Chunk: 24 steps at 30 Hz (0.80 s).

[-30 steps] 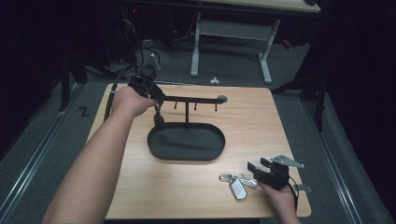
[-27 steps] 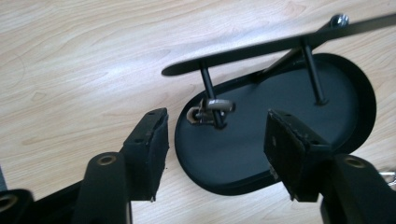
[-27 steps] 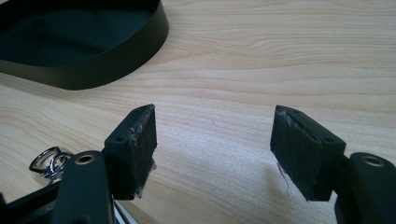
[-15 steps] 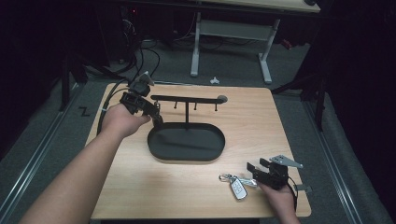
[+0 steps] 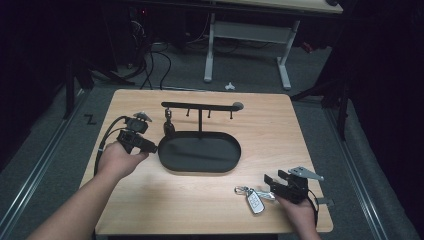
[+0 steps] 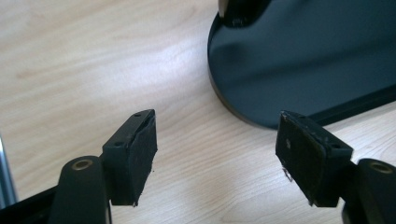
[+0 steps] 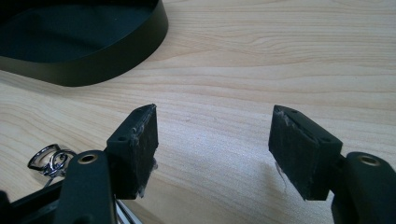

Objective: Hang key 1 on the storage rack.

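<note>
L gripper (image 5: 150, 146) sits low at the left rim of the black oval tray (image 5: 200, 167), jaws just opened, nothing between them; a key hangs on the rack's (image 5: 200, 106) left hook (image 5: 168, 122). R gripper (image 5: 270, 181) rests w/ jaws released, car key fob (image 5: 255, 202) just beside it on the desk (image 5: 260, 130). Prob. next: R must turn onto the fob, grip it, then carry it to a hook. Pale wood top; dark room, grey floor, cables behind.

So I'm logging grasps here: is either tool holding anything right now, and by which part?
Nothing is held. The left tool stands open over bare wood beside the black oval tray; the right tool is open too.
</note>
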Each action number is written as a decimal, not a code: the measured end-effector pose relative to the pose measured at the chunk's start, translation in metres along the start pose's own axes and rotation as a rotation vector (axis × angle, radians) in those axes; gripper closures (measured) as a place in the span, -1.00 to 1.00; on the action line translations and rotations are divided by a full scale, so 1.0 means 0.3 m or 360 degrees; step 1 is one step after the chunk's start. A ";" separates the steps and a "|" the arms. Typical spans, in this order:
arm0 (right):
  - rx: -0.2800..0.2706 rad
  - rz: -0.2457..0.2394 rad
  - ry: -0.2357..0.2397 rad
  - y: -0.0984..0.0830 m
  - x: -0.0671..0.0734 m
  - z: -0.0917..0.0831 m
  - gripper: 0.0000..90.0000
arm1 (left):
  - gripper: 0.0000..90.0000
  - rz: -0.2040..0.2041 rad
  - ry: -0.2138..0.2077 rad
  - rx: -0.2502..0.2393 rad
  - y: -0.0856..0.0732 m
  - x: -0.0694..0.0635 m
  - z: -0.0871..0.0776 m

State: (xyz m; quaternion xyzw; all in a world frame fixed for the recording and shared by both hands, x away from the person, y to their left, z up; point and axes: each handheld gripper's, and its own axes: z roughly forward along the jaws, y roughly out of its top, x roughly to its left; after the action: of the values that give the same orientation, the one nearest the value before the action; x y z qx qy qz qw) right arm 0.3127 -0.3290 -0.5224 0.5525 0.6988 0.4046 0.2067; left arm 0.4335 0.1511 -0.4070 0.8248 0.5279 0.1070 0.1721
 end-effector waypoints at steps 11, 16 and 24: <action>-0.0008 -0.0017 -0.0004 0.001 0.000 -0.004 -0.22 | -0.33 0.0025 -0.0025 -0.0125 -0.188 0.003 0.088; -0.0009 -0.0015 -0.0001 0.002 0.002 -0.007 -0.18 | -0.37 0.0047 -0.0052 -0.0180 -0.240 -0.005 0.104; -0.0019 -0.0018 0.0005 0.011 0.009 -0.020 -0.15 | -0.42 0.0120 -0.0049 -0.0284 -0.324 -0.022 0.128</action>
State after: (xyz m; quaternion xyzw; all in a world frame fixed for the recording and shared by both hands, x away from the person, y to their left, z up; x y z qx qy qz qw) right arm 0.3095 -0.3283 -0.5158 0.5467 0.6998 0.4085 0.2111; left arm 0.3633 0.1759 -0.4807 0.8269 0.4822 0.1474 0.2490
